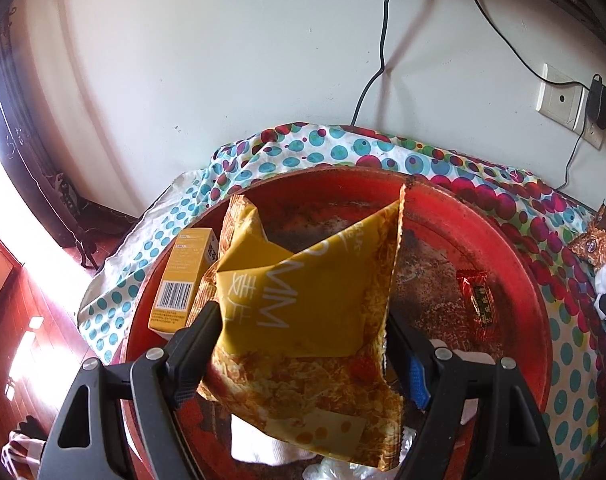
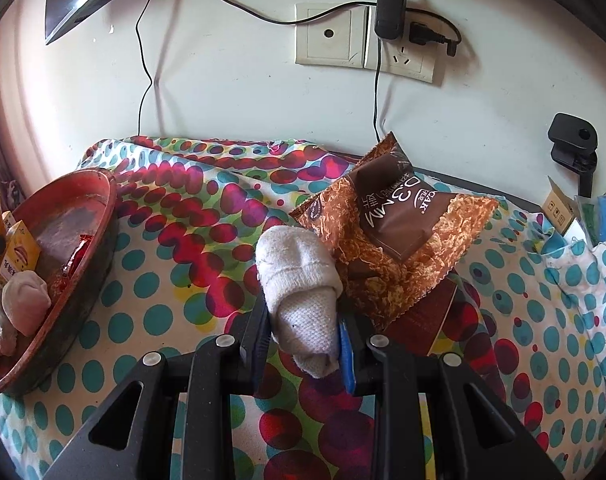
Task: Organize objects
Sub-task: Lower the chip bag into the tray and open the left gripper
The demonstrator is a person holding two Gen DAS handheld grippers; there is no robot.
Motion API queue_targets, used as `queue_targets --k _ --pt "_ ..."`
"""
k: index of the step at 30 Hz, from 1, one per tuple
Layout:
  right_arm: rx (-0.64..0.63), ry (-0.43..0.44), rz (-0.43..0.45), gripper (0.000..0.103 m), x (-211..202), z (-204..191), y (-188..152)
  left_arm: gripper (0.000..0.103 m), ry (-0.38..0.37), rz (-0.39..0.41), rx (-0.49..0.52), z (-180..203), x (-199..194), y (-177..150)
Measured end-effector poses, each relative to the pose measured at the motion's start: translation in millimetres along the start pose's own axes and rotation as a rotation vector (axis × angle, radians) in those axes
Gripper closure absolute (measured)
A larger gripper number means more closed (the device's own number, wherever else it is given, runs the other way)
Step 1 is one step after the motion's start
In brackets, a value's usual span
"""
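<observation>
My left gripper (image 1: 303, 320) is shut on a yellow snack bag (image 1: 303, 300) and holds it over the round red tray (image 1: 515, 248). In the tray lie a yellow box (image 1: 183, 276) at the left and a small red candy wrapper (image 1: 477, 300) at the right. My right gripper (image 2: 303, 320) is shut on a rolled white sock (image 2: 299, 280) above the dotted cloth (image 2: 175, 248). A brown snack bag (image 2: 399, 232) lies just behind the sock. The red tray shows at the left of the right wrist view (image 2: 83, 264), with another sock roll (image 2: 25, 296) in it.
The wall stands close behind, with a socket plate (image 2: 331, 34), a plugged adapter (image 2: 391, 8) and hanging cables. A black clamp (image 2: 575, 144) and a small cardboard box (image 2: 559, 208) are at the right. A wooden floor (image 1: 19, 320) lies below left of the table.
</observation>
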State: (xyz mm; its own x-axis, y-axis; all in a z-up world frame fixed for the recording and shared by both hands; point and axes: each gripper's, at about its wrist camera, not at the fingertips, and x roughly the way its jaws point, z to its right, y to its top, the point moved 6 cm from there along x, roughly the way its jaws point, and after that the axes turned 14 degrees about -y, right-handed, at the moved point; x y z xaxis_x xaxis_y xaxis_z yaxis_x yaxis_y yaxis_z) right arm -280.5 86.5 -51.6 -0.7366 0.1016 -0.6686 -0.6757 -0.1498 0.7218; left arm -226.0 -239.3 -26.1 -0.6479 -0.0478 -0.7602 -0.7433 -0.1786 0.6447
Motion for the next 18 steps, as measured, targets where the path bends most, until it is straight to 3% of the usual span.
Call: queue_targets --k 10,14,18 --pt "0.0 0.008 -0.004 0.076 -4 -2 -3 0.02 0.031 -0.083 0.004 -9 31 25" --pt "0.002 0.014 -0.011 0.076 -4 -3 -5 0.019 -0.06 -0.024 -0.048 -8 10 22" --pt "0.007 0.017 -0.014 0.076 -3 -2 -5 0.019 -0.095 0.049 -0.067 -11 -28 3"
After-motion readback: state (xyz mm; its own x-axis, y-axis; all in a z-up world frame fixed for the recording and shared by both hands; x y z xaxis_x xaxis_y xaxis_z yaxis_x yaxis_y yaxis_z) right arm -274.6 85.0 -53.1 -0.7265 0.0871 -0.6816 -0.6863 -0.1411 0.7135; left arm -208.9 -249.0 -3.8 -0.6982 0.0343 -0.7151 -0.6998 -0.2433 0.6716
